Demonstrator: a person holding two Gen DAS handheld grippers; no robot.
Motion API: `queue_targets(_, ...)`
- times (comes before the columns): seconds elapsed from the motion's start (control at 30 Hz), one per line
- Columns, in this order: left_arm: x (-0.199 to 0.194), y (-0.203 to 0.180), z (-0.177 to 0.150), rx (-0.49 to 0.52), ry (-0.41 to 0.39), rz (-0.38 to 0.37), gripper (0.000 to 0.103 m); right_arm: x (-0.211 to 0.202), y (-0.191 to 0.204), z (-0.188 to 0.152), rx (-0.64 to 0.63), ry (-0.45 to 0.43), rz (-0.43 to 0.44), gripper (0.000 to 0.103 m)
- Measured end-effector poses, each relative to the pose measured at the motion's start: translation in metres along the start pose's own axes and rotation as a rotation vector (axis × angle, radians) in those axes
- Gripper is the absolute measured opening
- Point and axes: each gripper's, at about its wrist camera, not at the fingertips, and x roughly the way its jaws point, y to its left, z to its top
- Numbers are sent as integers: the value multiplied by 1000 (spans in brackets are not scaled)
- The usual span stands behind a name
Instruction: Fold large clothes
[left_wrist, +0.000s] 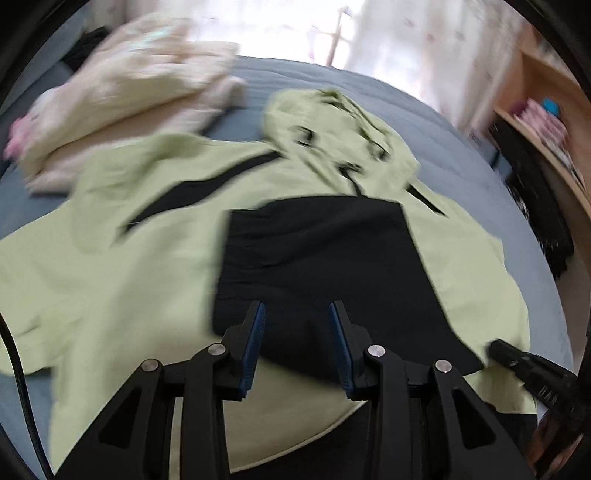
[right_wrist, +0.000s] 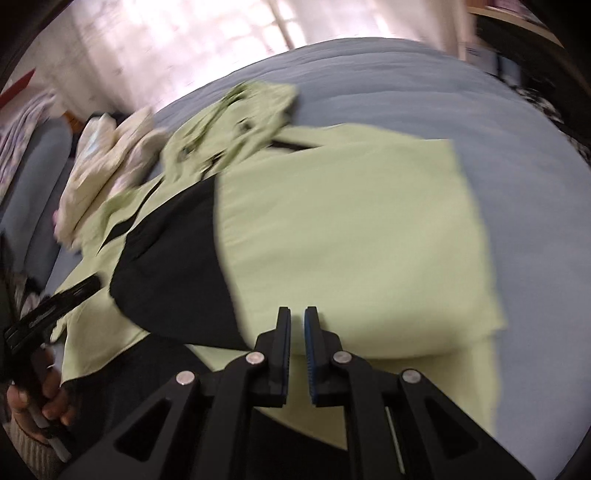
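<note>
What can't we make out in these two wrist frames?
- Cream pile beyond the green garment: motion blur in both views, so what the items are is unreadable.
- Hood details: smeared by blur.
- Right gripper: jaws nearly closed; whether fabric is pinched between them cannot be told.
- Garment's near hem: hidden behind the left gripper in the left view.
- Shelf contents: blurred, cut by the fisheye rim.

Daylight is pouring through pale curtains (left_wrist: 406, 40) behind a bed (left_wrist: 461, 173) that is wearing a grey-blue cover. A wooden shelf unit (left_wrist: 546, 110) is standing at the bed's right side, holding blurred pink and blue items.
</note>
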Motion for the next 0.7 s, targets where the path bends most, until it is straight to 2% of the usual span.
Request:
queue_targets(0.07,18,-13,4,24,14,13,33,10,6,-1,-39,-2,-47,8)
queue_targets(0.13,37,-19,7,38,44,55,33,18,-4,-1,-51,8,-90,7)
queue_targets(0.2,51,-14,8,36,75,99,33,16,-31,0,-39,-10,-203,7)
queue_targets(0.23,52,-11,8,32,69,97,34,12,-51,1,-18,-22,-256,7)
queue_targets(0.3,50,-4,8,29,59,74,34,4,-84,2,52,-34,-243,3)
queue_targets(0.33,50,-3,8,31,60,67,34,-2,-105,0,111,-32,-206,1)
queue_targets(0.4,50,-2,10,33,62,62,34,-9,-123,-2,176,-26,-135,0)
queue_targets(0.47,47,-3,12,23,67,62,34,-17,-126,-4,210,-22,-139,0)
queue_targets(0.57,42,-7,20,2,61,31,34,-28,-112,1,236,-41,-146,7)
queue_targets(0.63,40,-13,30,12,42,28,34,-28,-95,12,205,-42,-102,13)
queue_targets(0.7,40,-18,40,23,23,45,36,-21,-75,31,167,-53,-73,28)
